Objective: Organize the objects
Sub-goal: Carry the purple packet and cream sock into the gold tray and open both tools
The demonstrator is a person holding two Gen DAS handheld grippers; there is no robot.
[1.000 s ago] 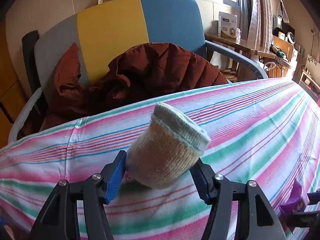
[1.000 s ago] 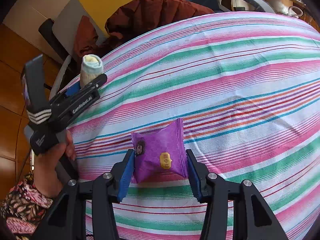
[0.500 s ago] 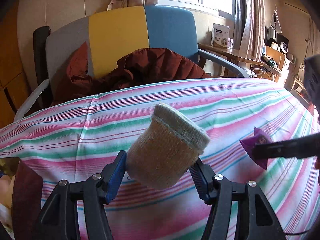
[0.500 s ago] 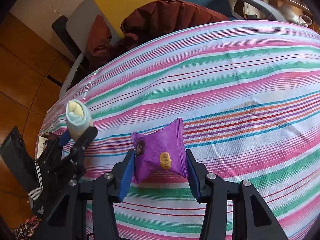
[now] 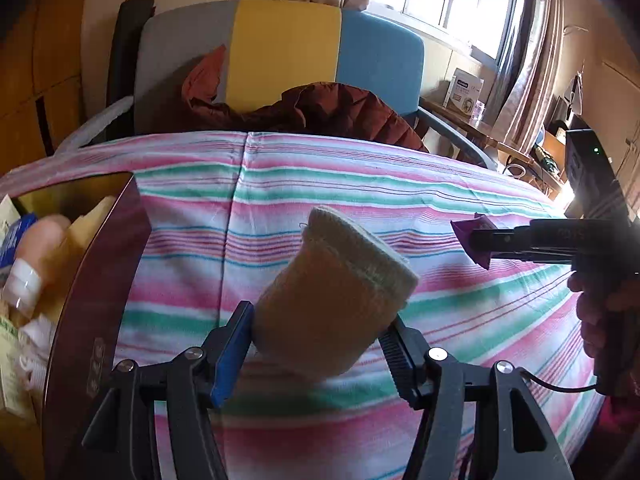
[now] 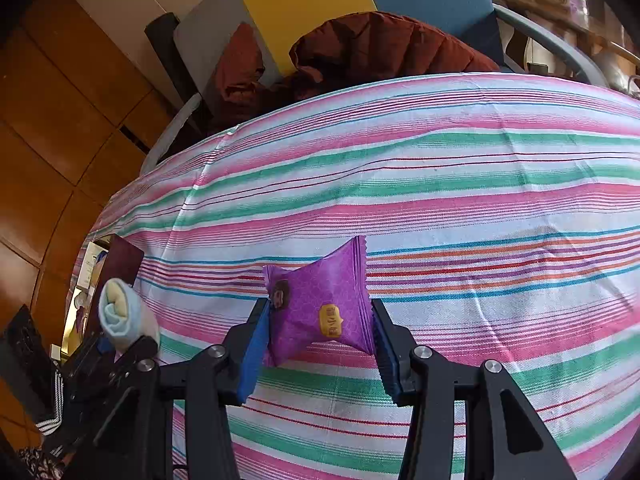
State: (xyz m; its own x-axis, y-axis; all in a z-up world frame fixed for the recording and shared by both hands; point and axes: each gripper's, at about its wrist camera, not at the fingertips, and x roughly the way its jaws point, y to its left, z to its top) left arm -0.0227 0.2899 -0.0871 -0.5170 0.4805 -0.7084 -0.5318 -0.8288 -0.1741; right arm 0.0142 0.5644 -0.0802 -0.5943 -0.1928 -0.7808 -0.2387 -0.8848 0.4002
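Striped pink, green and white cloth (image 6: 460,168) covers the counter. Left tongs (image 5: 316,340) are clamped on a rolled tan knitted sock (image 5: 332,300), carried above the cloth near a dark red box (image 5: 100,280), probably its destination. Right tongs (image 6: 316,332) are clamped on a puffy purple snack packet (image 6: 320,304), held clear above the cloth.

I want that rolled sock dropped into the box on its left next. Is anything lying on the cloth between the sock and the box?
Nothing visible does. The rolled sock sits clamped in the left gripper, and only bare striped cloth separates it from the box.
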